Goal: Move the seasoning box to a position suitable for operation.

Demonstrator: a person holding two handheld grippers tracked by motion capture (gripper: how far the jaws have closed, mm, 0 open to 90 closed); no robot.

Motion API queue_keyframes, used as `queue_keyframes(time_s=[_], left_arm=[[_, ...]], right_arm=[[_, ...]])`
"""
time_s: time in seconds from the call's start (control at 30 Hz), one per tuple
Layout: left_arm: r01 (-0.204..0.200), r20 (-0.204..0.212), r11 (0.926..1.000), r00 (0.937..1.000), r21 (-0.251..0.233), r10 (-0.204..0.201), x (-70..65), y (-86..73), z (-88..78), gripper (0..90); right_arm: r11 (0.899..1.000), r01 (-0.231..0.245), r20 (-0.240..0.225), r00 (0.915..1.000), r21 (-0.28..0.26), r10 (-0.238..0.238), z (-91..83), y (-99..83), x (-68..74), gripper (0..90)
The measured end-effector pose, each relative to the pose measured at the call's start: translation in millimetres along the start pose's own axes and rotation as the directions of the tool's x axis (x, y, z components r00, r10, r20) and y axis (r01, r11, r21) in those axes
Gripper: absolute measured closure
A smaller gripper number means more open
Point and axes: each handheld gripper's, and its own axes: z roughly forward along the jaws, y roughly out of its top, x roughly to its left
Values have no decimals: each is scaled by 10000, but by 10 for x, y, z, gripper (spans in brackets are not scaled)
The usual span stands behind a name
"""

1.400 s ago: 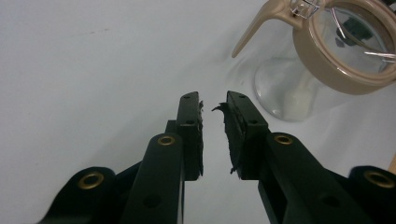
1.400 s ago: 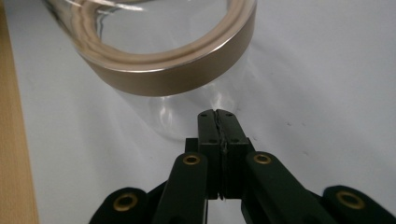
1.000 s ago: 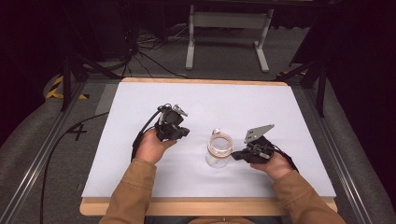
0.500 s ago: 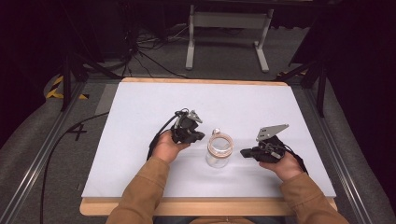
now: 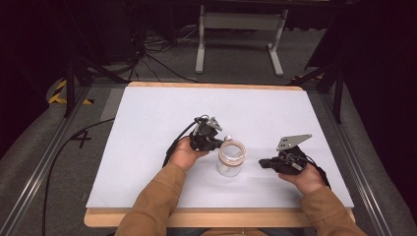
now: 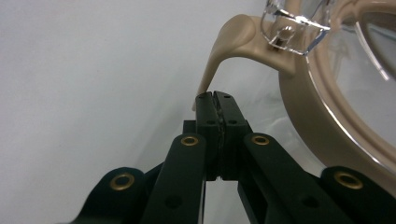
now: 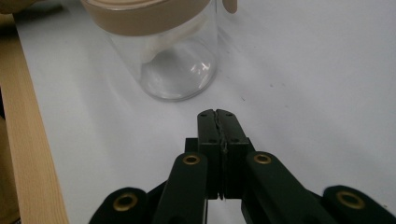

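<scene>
**Tan latch, closed tongs: lining up on the jar lid**

Tan sleeves come in from my edge of the table (image 5: 147,113), and nearest me the right gripper (image 5: 265,163) rests low, jaws pressed together on nothing, pointing at the glass jar (image 5: 229,158) from just beside it. In the right gripper view the jar (image 7: 175,60) stands upright on the white sheet, empty, apart from the tips.

Farther in, my left gripper (image 5: 220,142) sits against the jar's rim. Its jaws are also together and empty, their tips right under the curved latch tab (image 6: 224,51) of the lid (image 6: 336,121).

To do this well, I judge I should nudge the tab upward with the closed tips, slowly, while the right gripper braces the jar's wall so it cannot slide or tip.
</scene>
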Motion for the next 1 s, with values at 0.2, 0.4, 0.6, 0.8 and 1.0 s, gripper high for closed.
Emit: queue_keyframes(time_s=[0.2,0.4,0.6,0.8,1.0], left_arm=[[-546,109,9985,9984,-19,546,-16,53,56,900],[-601,248,9982,9979,-73,602,31,90,83,900],[-531,202,9984,9984,166,528,30,81,19,899],[-133,-232,9998,9996,-127,130,33,56,-237,897],[282,-376,9944,9988,-1021,-322,-63,77,-633,894]], right_arm=[[10000,-43,51,10000,3,43,-19,-39,6,894],[9998,-188,128,9997,-5,188,-59,-99,9,894],[9994,-328,191,9993,-94,329,-103,-122,-5,894],[9997,-141,183,9997,-192,145,-89,-78,0,894],[9993,-32,172,9998,-364,38,-73,-6,-10,894]])
